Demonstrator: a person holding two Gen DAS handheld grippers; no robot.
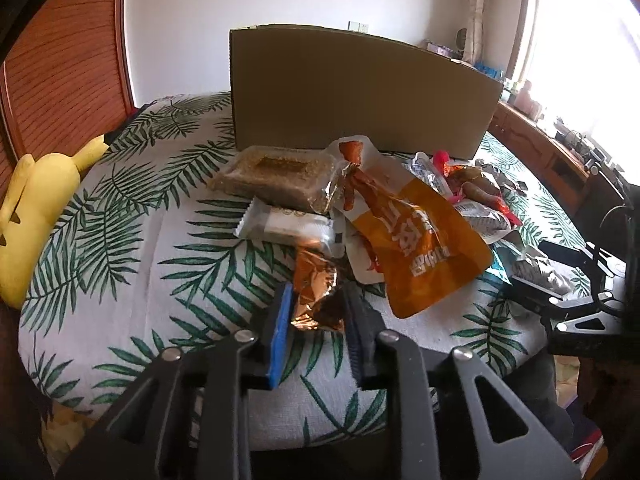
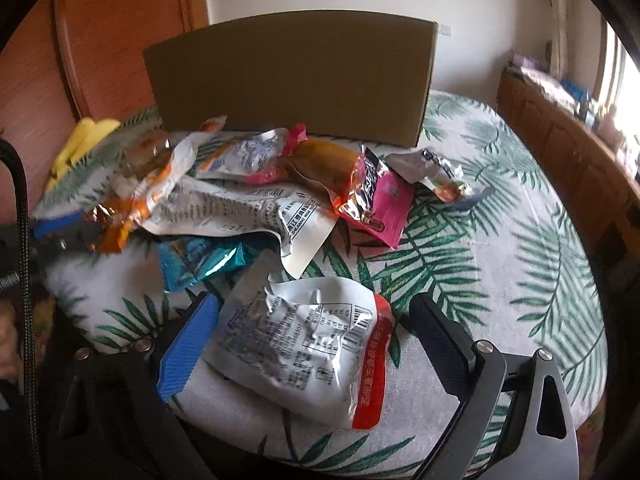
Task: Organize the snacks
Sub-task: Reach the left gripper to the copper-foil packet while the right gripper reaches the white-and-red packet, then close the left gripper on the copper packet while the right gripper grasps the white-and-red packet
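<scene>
A pile of snack packets lies on a leaf-print bedcover (image 1: pixel 132 248) in front of a closed-looking cardboard box (image 1: pixel 360 88), whose inside is hidden. My left gripper (image 1: pixel 319 300) is shut on a crinkled gold-brown foil packet (image 1: pixel 316 280) at the near edge of the pile. Behind it lie an orange pouch (image 1: pixel 420 248), a white-grey wrapper (image 1: pixel 288 224) and a clear pack of brown seeds (image 1: pixel 276 176). My right gripper (image 2: pixel 314 304) stands open, its fingers on either side of a white packet with a red edge (image 2: pixel 304 344); the black finger is clear of it.
Beyond the white packet lie a teal packet (image 2: pixel 208 260), a large white pouch (image 2: pixel 240 208) and a pink packet (image 2: pixel 380 200), with the box (image 2: pixel 288 76) behind. A yellow plush toy (image 1: pixel 36 208) rests at the left by the wooden headboard. A wooden cabinet (image 1: pixel 540 148) runs along the right.
</scene>
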